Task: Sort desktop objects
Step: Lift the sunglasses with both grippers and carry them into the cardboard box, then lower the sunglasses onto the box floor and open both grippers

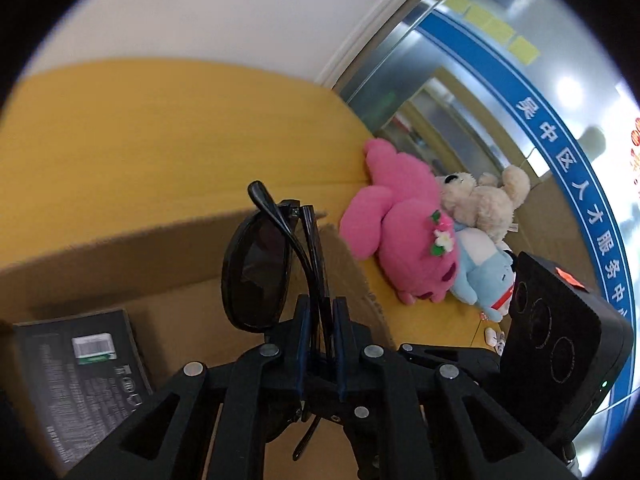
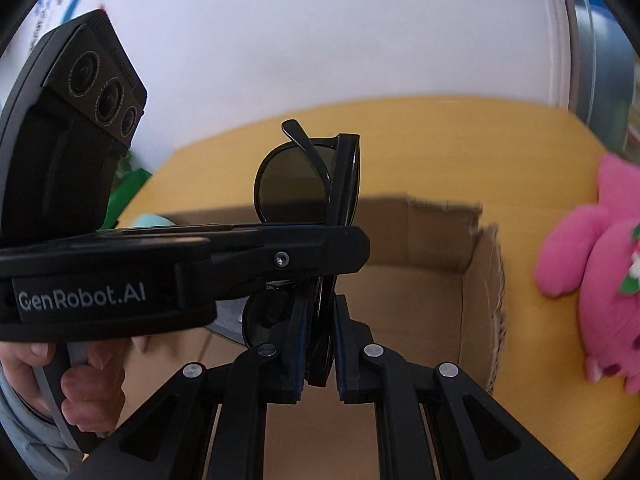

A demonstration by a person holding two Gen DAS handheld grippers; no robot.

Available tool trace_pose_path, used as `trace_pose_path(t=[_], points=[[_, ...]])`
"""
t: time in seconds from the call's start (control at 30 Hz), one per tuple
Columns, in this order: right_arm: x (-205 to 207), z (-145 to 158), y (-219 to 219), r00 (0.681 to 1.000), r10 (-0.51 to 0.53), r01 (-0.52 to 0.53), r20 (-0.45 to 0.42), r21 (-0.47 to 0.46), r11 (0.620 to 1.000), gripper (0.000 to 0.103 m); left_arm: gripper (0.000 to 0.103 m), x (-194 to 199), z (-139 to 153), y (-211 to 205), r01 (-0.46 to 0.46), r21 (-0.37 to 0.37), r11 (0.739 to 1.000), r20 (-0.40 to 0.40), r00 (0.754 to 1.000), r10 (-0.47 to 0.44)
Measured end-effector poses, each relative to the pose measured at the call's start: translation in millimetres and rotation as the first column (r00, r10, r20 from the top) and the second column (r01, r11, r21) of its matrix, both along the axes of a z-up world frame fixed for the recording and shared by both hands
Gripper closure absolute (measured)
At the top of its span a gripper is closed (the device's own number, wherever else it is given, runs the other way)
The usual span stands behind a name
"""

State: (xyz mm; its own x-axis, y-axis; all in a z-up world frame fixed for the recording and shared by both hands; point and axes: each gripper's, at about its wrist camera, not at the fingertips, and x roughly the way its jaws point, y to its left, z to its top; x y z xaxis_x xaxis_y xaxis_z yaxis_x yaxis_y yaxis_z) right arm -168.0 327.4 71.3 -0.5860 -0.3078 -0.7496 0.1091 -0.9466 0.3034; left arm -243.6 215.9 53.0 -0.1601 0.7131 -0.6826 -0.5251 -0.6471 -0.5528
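We see a pair of folded black sunglasses (image 1: 260, 264) held by both grippers at once, over an open cardboard box (image 1: 168, 264) that stands on the yellow desk (image 1: 160, 128). In the left wrist view, the left gripper (image 1: 320, 320) has its fingers (image 1: 303, 320) clamped on the frame of the sunglasses, in the lower centre of the frame; one dark lens rises up and to the left of the fingers. In the right wrist view, the right gripper (image 2: 318, 332) has its fingers (image 2: 298, 332) also closed tight on the sunglasses (image 2: 304, 176), in the centre of the frame, and the left gripper's body crosses this view from the left edge, with a hand (image 2: 88, 392) on its handle in the lower left. Inside the box, in the lower left of the left wrist view, lies a dark flat package (image 1: 80, 372) with a white label. On the desk, to the right of the box, lie a pink plush toy (image 1: 400, 236), a cream plush bear (image 1: 480, 200) touching it, and a light blue plush toy (image 1: 484, 280) below the bear.
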Motion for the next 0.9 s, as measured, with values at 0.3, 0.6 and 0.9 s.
trace_pose_path(t=[0.3,0.6,0.9], points=[[-26,-53,12,0.981,-0.055,0.046,0.185,0.049,0.998,0.094,0.091,-21,-60,10,-0.032,-0.038,0.999,0.170,0.985,0.038],[-33,-62,9,0.980,-0.075,0.057,0.185,0.103,0.993,0.092,0.088,-23,-66,13,-0.040,-0.076,0.996,0.177,0.983,0.053],[-9,-41,5,0.990,-0.100,0.085,0.104,0.135,0.987,0.055,0.084,1,-14,-1,-0.038,-0.097,0.995,0.044,0.998,0.042]])
